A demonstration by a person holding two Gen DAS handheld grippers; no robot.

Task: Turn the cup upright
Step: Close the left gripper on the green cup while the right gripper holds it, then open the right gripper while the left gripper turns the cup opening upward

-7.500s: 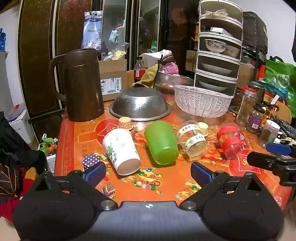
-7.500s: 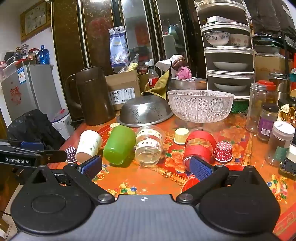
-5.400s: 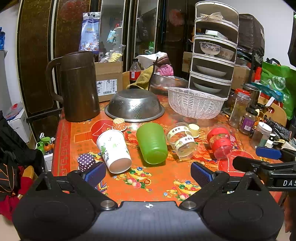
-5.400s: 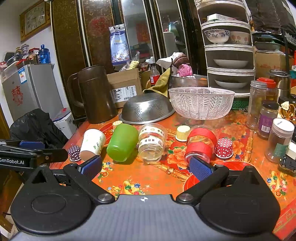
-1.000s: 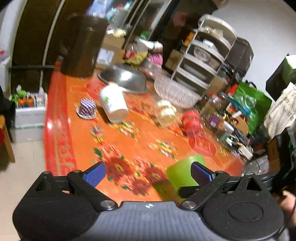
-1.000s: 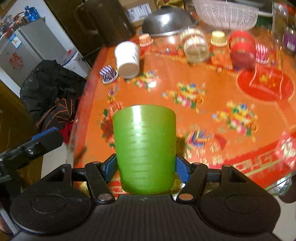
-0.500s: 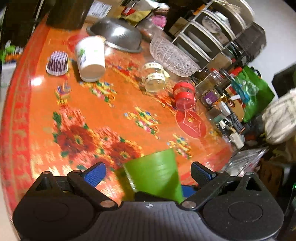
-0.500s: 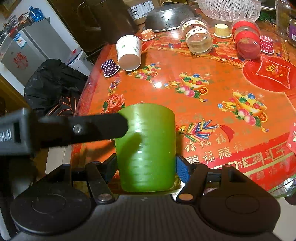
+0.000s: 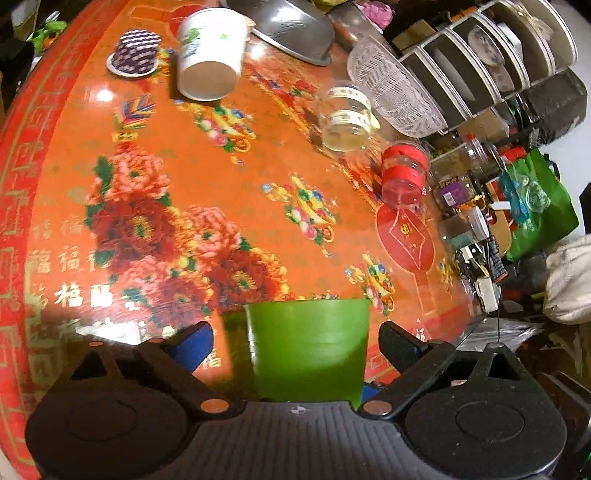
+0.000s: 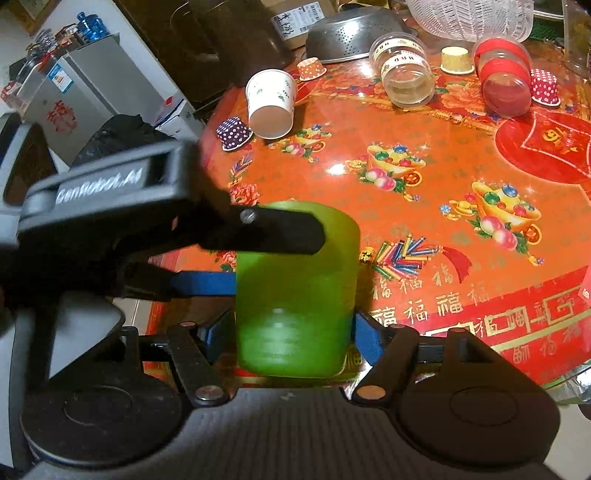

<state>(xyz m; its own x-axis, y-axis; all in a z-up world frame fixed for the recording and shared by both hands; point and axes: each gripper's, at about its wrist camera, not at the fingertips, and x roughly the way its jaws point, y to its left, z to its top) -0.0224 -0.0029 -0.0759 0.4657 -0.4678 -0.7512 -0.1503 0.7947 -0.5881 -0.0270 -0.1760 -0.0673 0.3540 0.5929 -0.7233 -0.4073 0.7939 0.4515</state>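
The green plastic cup [image 10: 295,295] is held above the near edge of the table, its wider end nearest the right wrist camera. My right gripper [image 10: 293,332] is shut on it, blue pads against both sides. My left gripper [image 9: 295,343] is open, its fingers straddling the same cup [image 9: 306,350] with gaps on both sides. The left gripper's fingers [image 10: 258,230] reach in from the left across the cup's far end in the right wrist view.
On the orange patterned tablecloth [image 10: 424,206] lie a white paper cup [image 10: 271,103] on its side, a clear jar [image 10: 404,74], a red jar [image 10: 504,83] and small cupcake liners [image 10: 232,133]. A steel colander [image 10: 354,33] and plastic basket [image 9: 395,92] stand further back.
My left gripper has closed in around the green cup, its fingers now crossing the cup's far end. The right gripper still holds the cup, little moved.
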